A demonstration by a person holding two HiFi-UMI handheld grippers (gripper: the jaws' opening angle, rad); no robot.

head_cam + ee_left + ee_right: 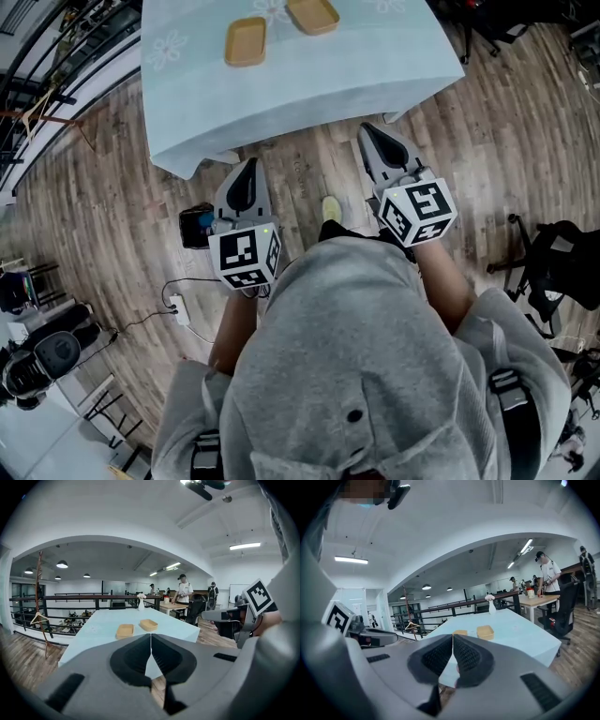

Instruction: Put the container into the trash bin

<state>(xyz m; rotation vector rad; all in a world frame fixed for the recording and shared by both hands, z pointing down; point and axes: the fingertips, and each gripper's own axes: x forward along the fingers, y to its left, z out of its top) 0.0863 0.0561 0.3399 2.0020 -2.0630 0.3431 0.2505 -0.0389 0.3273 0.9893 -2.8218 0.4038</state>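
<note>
Two shallow tan containers (246, 41) (313, 15) lie on a table under a light blue cloth (281, 84), ahead of me. Both grippers are over the wooden floor, short of the table's near edge. The left gripper (248, 167) is shut and holds nothing; in its own view its jaws (151, 637) meet in front of the containers (125, 630) (148, 625). The right gripper (367, 128) is also shut and empty, its tips (453, 637) closed below the containers (485, 632) (460, 633). No trash bin shows in any view.
A white vase (141, 603) stands at the table's far end. A black box (195, 226) and a power strip (178, 309) lie on the floor at left. A black chair (553, 262) is at right. People stand at a wooden table (174, 605) beyond; a railing (70, 603) runs at left.
</note>
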